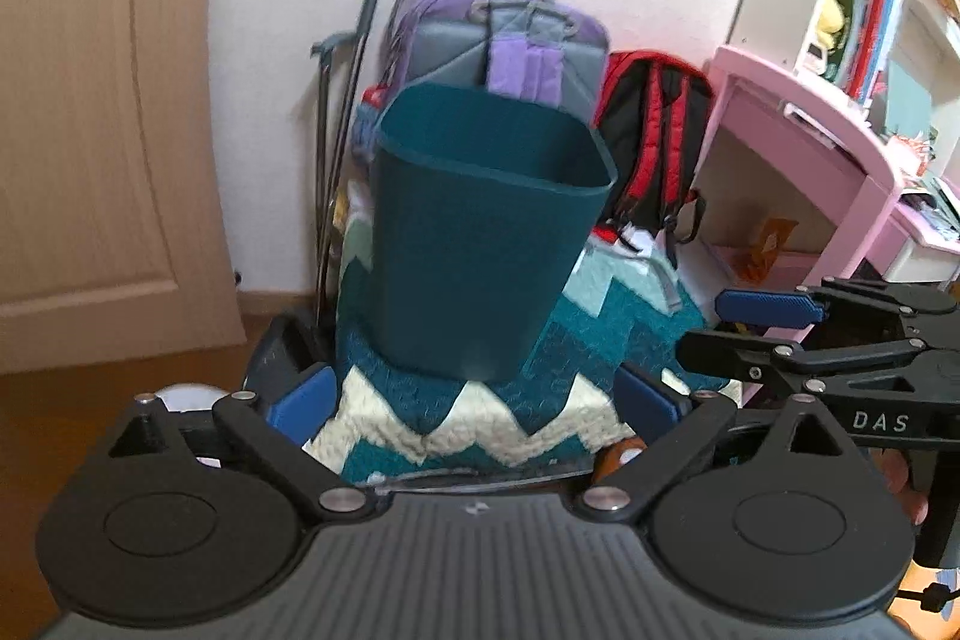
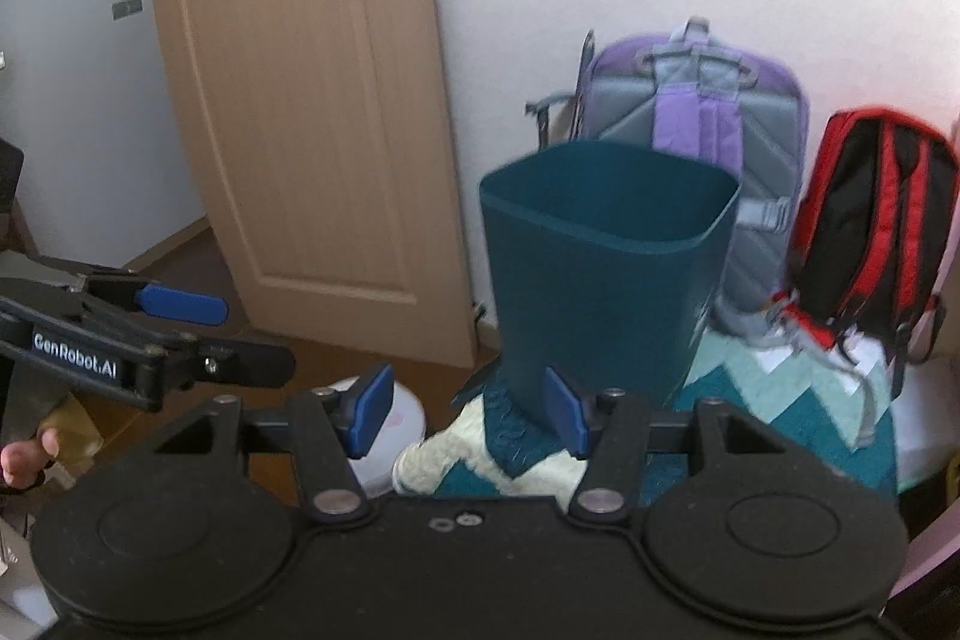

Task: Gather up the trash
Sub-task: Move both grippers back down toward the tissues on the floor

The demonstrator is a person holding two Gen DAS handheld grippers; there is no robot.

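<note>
bin: matt plastic | rug: woolly cloth | door: smooth wood | fingers: ribbed plastic

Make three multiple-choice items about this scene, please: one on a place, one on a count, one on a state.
1. Where does the dark teal bin stand?
A. on the zigzag rug
B. on the pink desk
C. inside the purple backpack

2. How many backpacks lean against the wall behind the bin?
A. one
B. two
C. four

3. What is the state of the left gripper?
A. shut on the bin
C. shut on a backpack strap
B. open and holding nothing

Answers:
1 A, the bin's base rests on the zigzag rug.
2 B, a purple backpack and a red backpack show.
3 B, its blue pads stand wide apart with only rug between them.
</note>
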